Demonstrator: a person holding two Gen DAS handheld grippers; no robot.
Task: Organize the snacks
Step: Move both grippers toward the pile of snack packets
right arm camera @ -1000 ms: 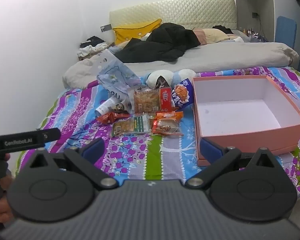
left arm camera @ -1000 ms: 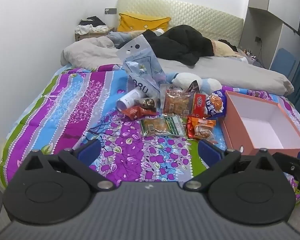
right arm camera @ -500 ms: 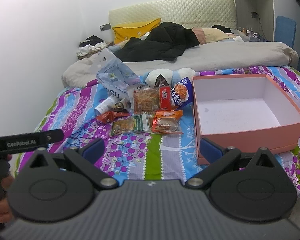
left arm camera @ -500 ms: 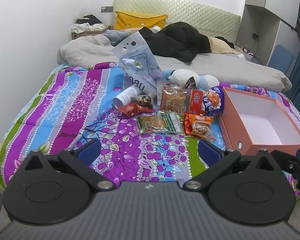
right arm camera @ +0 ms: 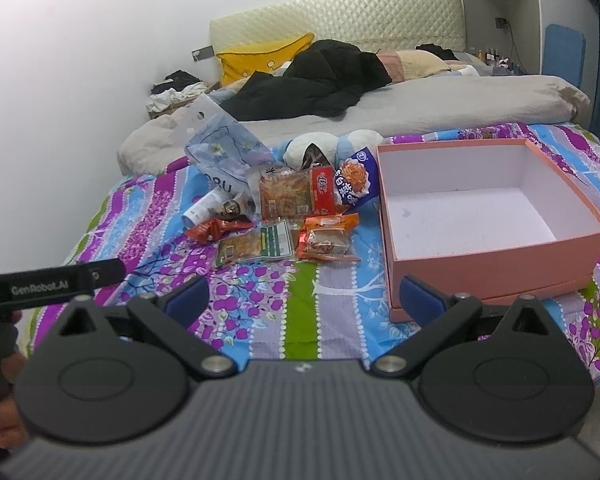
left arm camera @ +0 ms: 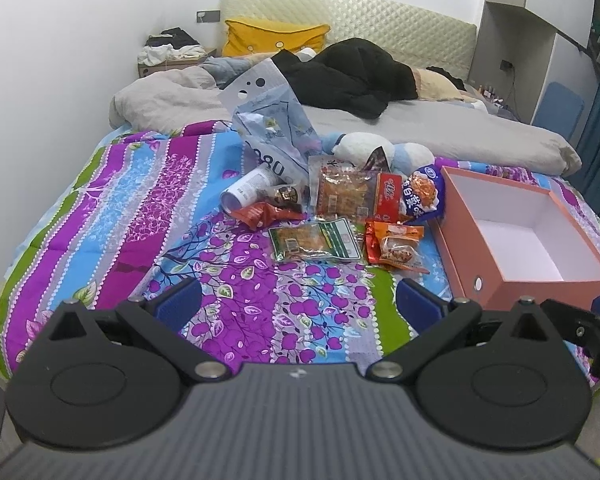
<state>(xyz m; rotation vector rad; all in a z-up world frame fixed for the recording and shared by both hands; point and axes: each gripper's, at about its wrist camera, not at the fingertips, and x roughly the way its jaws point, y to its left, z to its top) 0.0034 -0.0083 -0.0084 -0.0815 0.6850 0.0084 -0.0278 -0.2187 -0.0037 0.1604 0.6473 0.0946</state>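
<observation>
A heap of snack packets lies on the purple flowered quilt: a green-edged packet point(left arm camera: 314, 240) point(right arm camera: 256, 245), an orange packet point(left arm camera: 394, 245) point(right arm camera: 326, 238), a large clear-and-red packet point(left arm camera: 356, 194) point(right arm camera: 296, 196), a blue bag point(left arm camera: 424, 194) point(right arm camera: 356, 180) and a red wrapper point(left arm camera: 264, 213). An empty pink box point(left arm camera: 480, 264) point(right arm camera: 496, 258) stands to their right. My left gripper point(left arm camera: 298, 306) and right gripper point(right arm camera: 304, 298) are open and empty, held near the bed's front edge, short of the snacks.
A tall pale blue bag point(left arm camera: 272, 124), a white tube point(left arm camera: 248, 190) and a plush toy point(left arm camera: 364, 150) sit behind the snacks. A grey duvet point(left arm camera: 440, 128), black coat point(left arm camera: 348, 76) and yellow pillow point(left arm camera: 272, 38) lie further back. A wall runs along the left.
Both grippers have drifted slightly forward over the bed edge; the snacks and box sit a little nearer in view. Jaws stayed open. Nothing on the bed moved.
</observation>
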